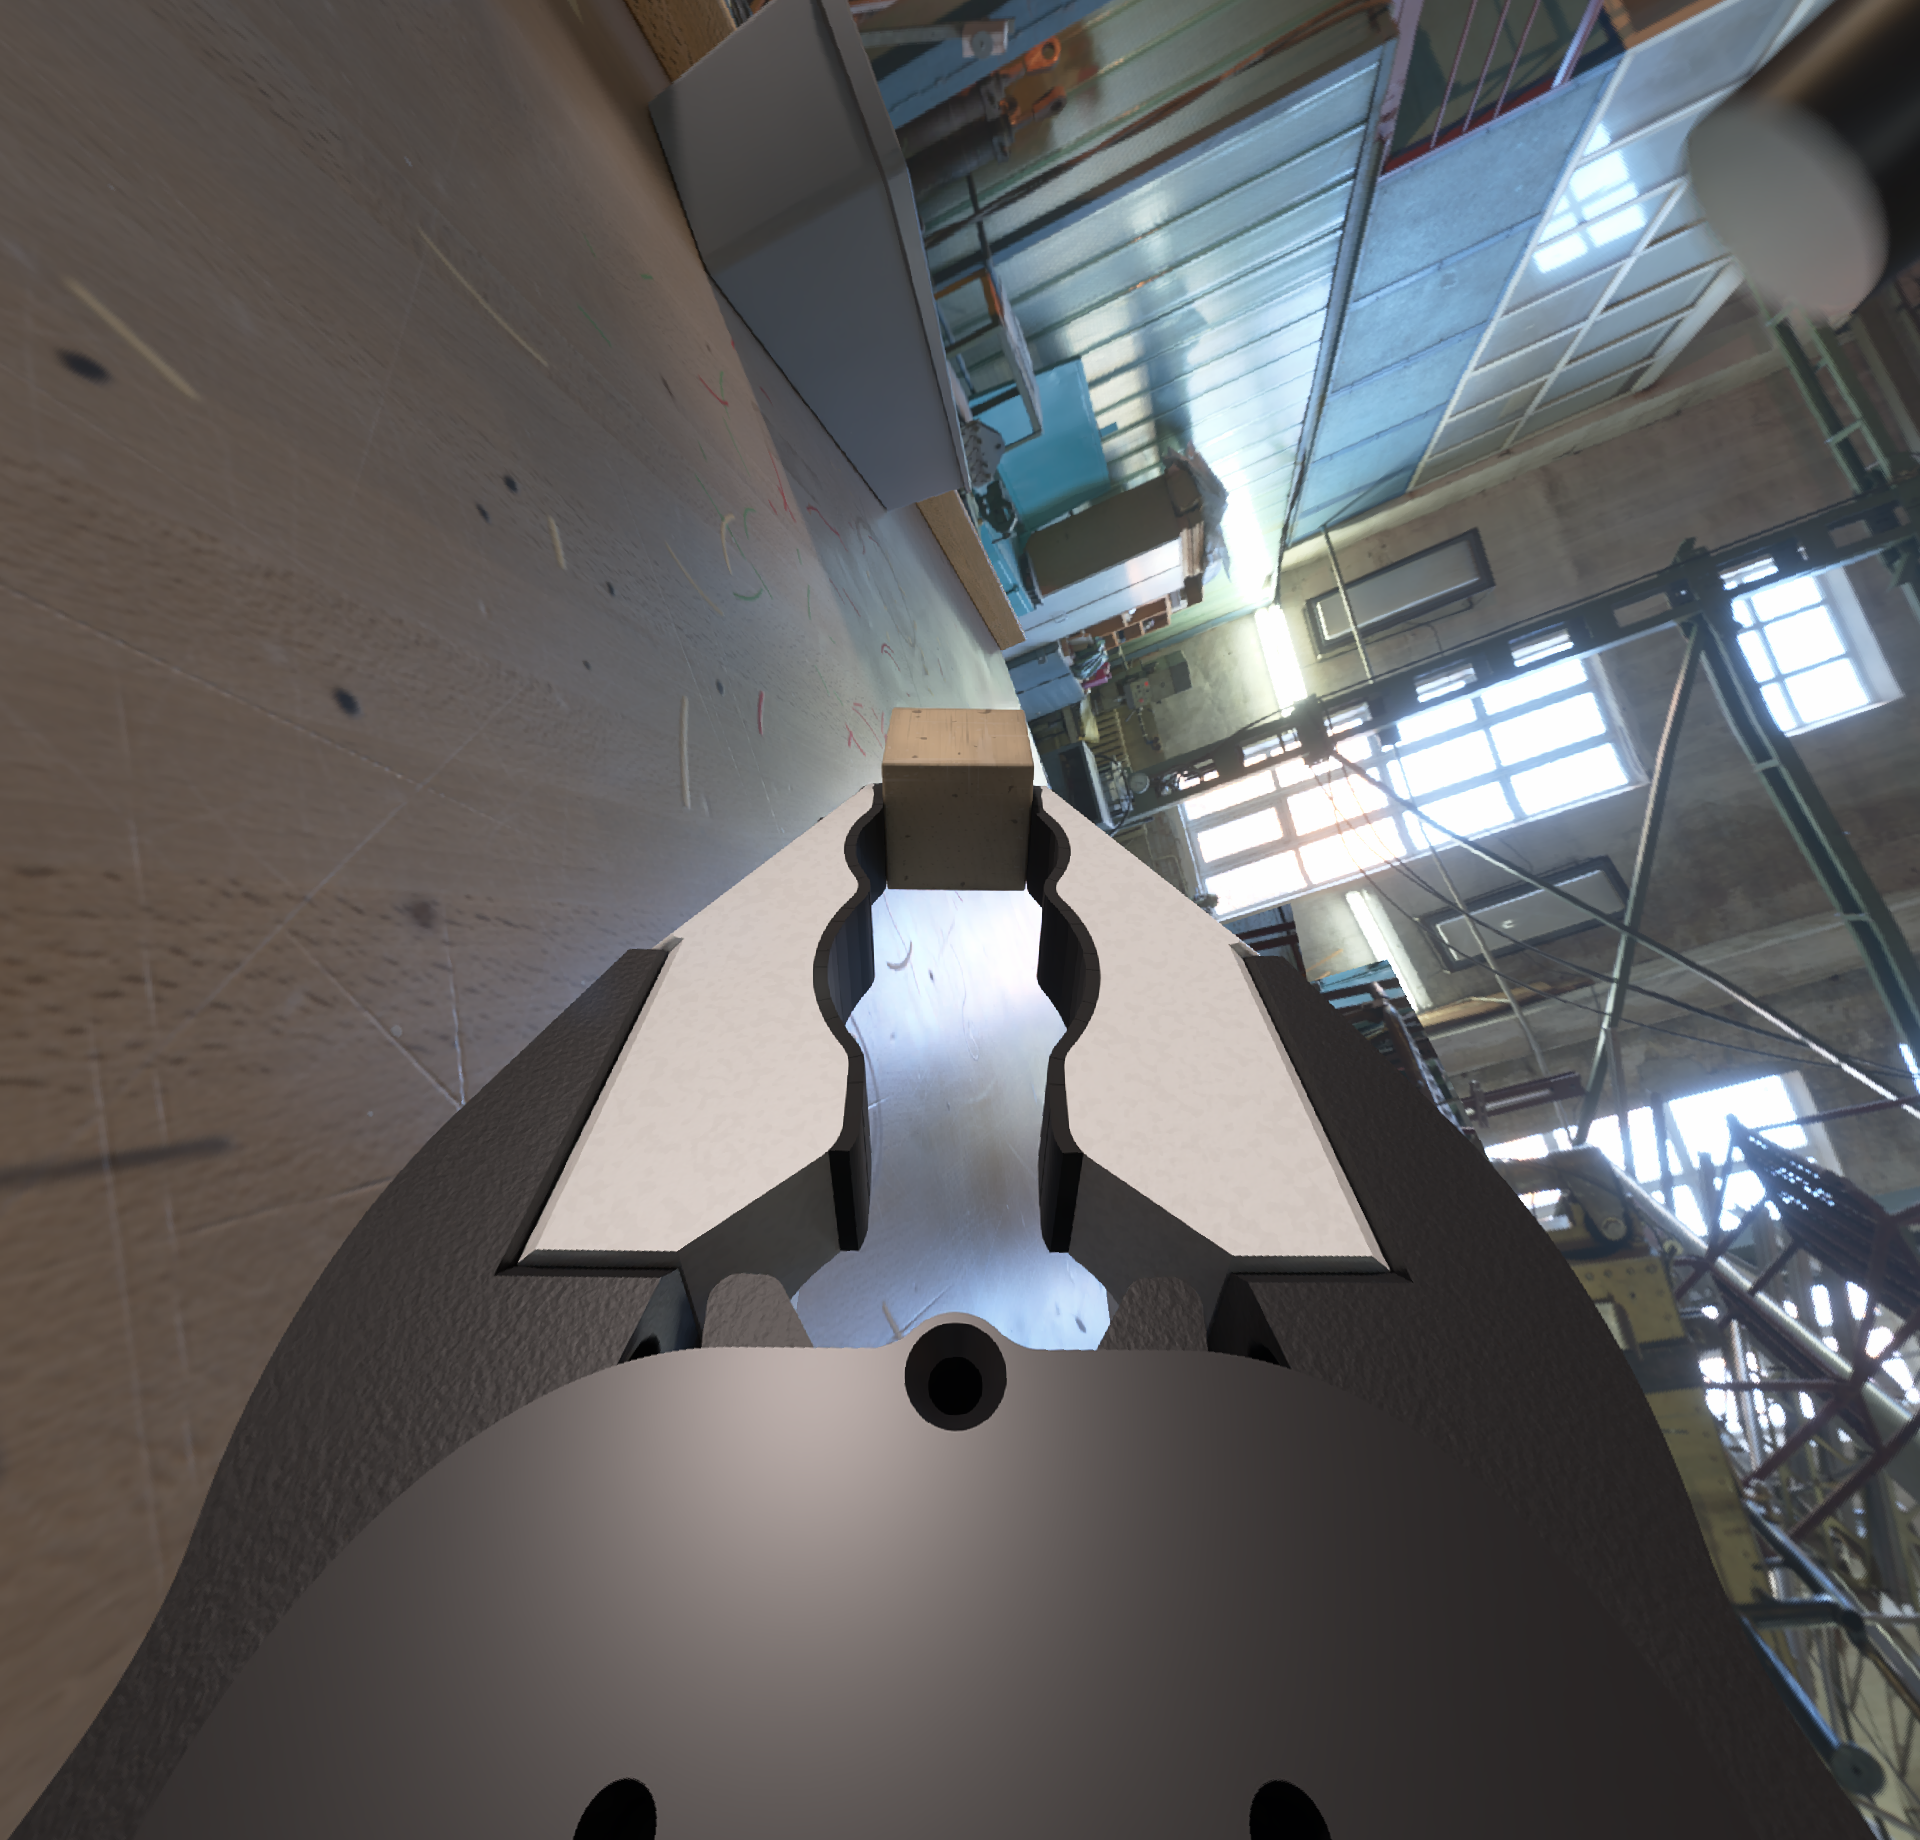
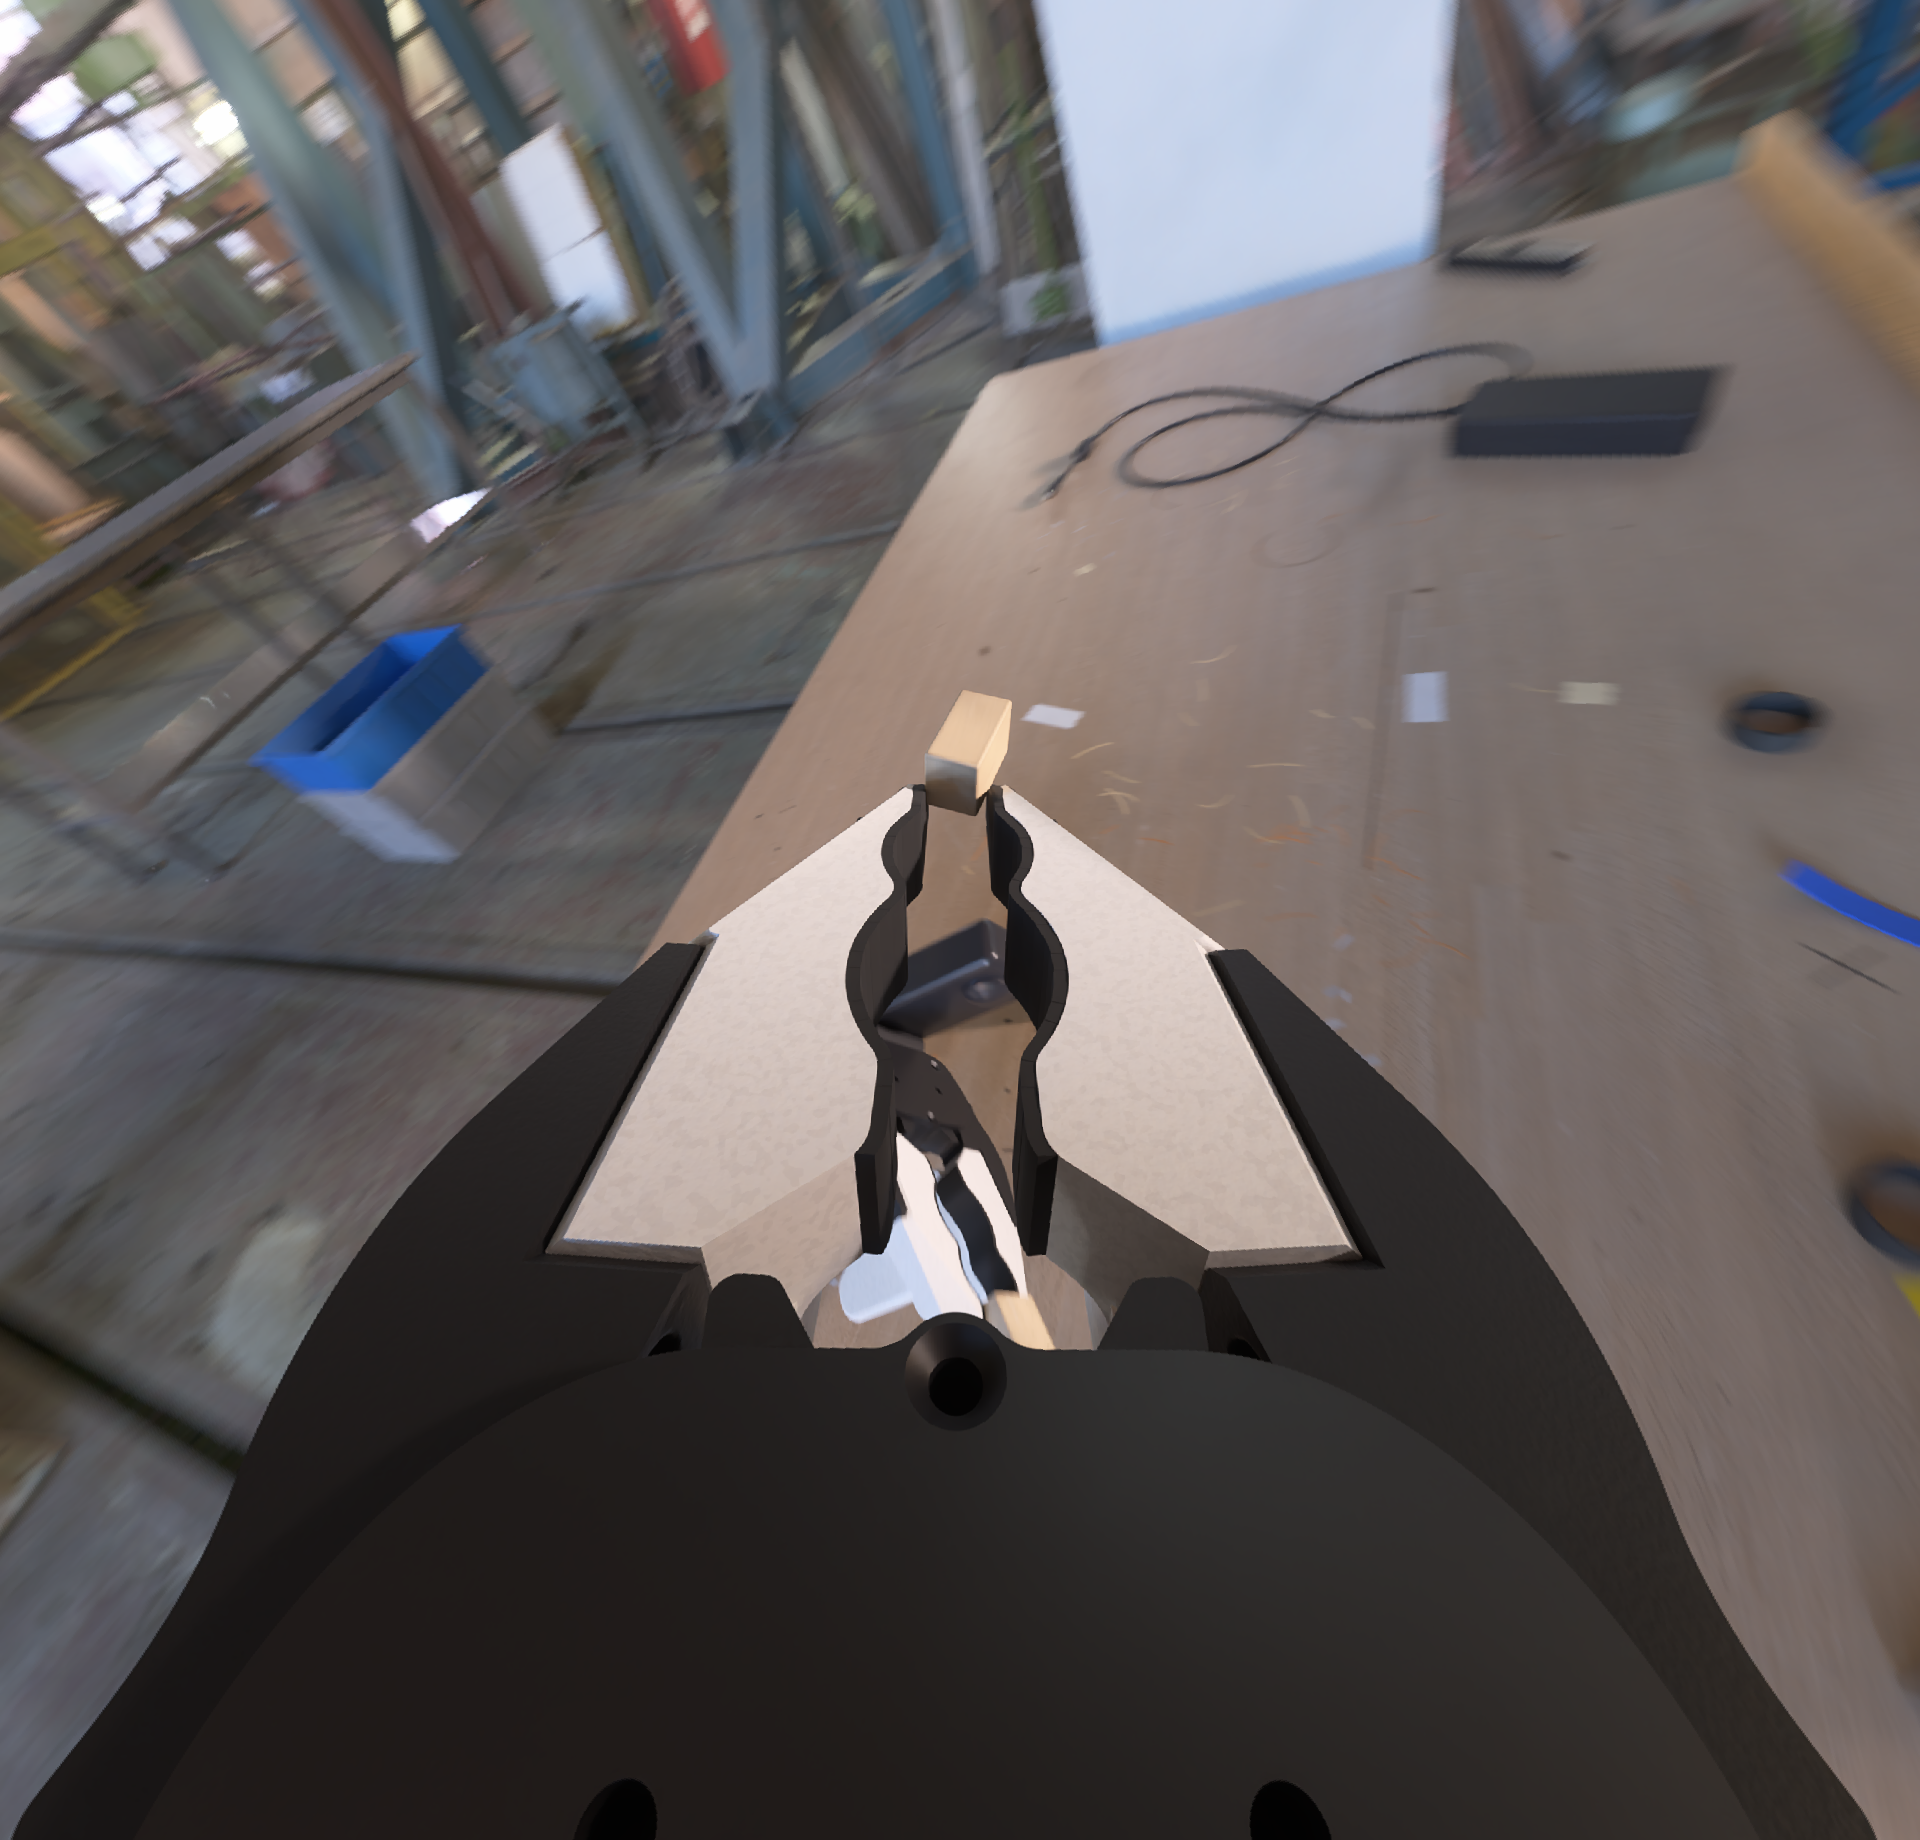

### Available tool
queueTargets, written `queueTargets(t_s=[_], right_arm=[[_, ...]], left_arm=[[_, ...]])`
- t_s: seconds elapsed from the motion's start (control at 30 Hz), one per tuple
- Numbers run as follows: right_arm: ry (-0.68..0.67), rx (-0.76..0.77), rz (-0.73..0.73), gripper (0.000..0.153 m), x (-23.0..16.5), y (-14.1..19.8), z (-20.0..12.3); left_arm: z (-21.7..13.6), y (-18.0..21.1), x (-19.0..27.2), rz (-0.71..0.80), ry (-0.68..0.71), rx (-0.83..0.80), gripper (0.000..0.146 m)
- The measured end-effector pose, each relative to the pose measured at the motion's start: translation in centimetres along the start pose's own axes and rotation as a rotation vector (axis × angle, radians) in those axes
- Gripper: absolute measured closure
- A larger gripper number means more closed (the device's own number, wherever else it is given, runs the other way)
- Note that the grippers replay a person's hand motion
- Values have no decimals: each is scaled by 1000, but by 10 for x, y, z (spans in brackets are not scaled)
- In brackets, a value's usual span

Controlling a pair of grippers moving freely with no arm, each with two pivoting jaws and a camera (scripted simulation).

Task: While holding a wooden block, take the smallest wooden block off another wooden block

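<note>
Left gripper (image 1: 956,834) clamps a wooden block (image 1: 957,814) at its tips; right gripper (image 2: 956,803) pinches the smallest wooden block (image 2: 968,751) by 1 end above the bench (image 2: 1351,751) — a shallow hold that could slip.

Upper right, left wrist view: a pale rounded object (image 1: 1792,216), blurred and cut by the frame edge.
Right edge, right wrist view: dark ring (image 2: 1886,1206) and blue strip (image 2: 1849,907), smeared and cropped.
Other gripper (image 2: 951,1198): glimpsed between the fingers, mostly hidden.
</note>
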State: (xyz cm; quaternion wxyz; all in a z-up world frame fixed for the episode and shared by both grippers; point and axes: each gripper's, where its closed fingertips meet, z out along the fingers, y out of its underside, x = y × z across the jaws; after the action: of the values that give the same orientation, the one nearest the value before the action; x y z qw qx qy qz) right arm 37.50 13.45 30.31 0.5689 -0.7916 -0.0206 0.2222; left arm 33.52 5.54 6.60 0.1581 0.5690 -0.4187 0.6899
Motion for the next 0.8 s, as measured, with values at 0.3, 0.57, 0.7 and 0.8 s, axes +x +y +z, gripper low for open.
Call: queueTargets(t_s=[0.3,0.57,0.7,0.8], right_arm=[[478,243,17,142,-21,107,-122],[730,249,176,142,-12,224,-170],[772,283,278,142,-1,254,-184],[799,325,348,142,6,266,-184]], left_arm=[[-1,-2,6,37,29,34,120],[-9,-25,12,216,-68,330,120],[-9,-48,9,343,-198,438,120],[-15,-79,30,434,-269,556,120]])
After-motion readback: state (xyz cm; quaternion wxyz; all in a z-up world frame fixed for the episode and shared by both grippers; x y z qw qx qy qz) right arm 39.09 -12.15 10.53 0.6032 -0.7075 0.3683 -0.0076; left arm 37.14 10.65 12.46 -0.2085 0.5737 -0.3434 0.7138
